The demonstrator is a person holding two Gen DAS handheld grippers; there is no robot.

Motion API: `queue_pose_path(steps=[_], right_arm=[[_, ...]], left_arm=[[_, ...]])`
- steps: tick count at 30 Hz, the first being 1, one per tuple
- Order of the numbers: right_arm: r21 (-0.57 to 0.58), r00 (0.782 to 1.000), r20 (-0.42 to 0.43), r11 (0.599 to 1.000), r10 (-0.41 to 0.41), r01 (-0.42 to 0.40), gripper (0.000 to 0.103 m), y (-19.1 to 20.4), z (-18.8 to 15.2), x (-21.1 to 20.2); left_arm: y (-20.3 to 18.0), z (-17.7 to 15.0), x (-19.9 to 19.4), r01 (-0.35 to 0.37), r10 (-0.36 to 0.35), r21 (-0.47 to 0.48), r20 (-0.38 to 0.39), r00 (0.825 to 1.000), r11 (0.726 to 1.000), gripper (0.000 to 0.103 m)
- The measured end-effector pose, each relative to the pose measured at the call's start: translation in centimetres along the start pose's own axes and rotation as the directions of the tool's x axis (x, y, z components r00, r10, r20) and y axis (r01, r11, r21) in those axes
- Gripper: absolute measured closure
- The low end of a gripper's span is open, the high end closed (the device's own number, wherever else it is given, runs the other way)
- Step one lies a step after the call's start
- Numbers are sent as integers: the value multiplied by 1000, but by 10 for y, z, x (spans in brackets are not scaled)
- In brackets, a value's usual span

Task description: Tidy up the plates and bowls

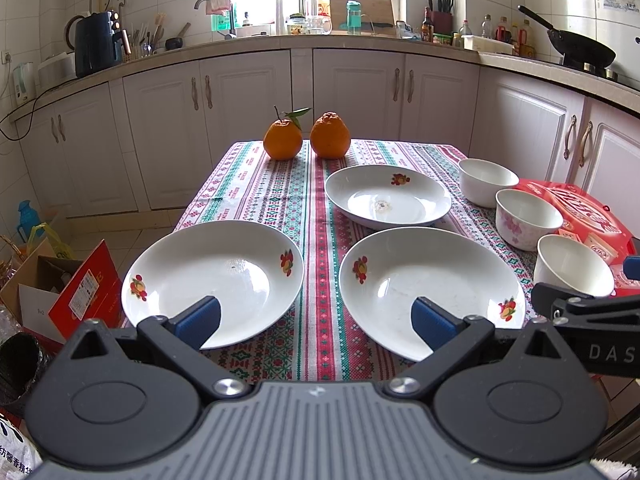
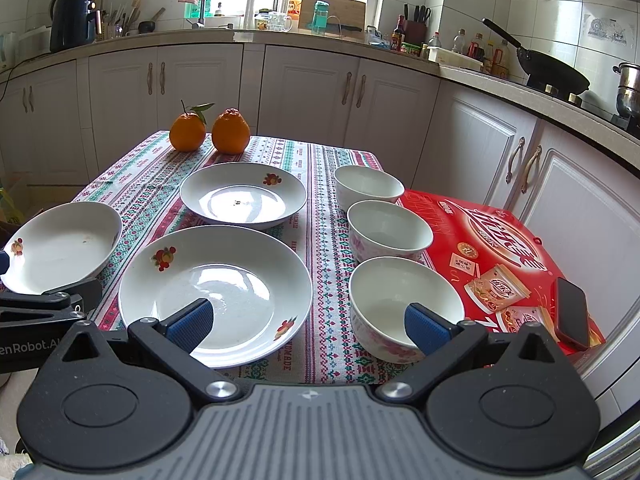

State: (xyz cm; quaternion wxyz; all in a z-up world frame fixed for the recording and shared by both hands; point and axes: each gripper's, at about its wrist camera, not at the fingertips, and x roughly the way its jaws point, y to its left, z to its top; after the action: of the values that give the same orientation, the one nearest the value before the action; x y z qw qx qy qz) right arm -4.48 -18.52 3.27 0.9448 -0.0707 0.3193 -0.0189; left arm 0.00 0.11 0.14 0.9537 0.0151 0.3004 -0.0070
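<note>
Three white plates with fruit prints lie on the patterned tablecloth: a near left plate, a near middle plate and a far plate. Three bowls stand in a row on the right: far, middle, near. My left gripper is open and empty above the near edge, between the two near plates. My right gripper is open and empty, between the middle plate and the near bowl.
Two oranges sit at the table's far edge. A red box lies at the right with a phone on it. Cardboard boxes stand on the floor at the left. Kitchen cabinets run behind.
</note>
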Motion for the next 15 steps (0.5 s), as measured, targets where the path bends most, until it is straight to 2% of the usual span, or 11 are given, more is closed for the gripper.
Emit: queue_pose_path(steps=[15], right_arm=[[-25, 1000, -5, 1000, 15, -15, 0, 2, 2, 5]], left_arm=[[3, 0, 8, 11, -11, 5, -4, 1000, 1000, 2]])
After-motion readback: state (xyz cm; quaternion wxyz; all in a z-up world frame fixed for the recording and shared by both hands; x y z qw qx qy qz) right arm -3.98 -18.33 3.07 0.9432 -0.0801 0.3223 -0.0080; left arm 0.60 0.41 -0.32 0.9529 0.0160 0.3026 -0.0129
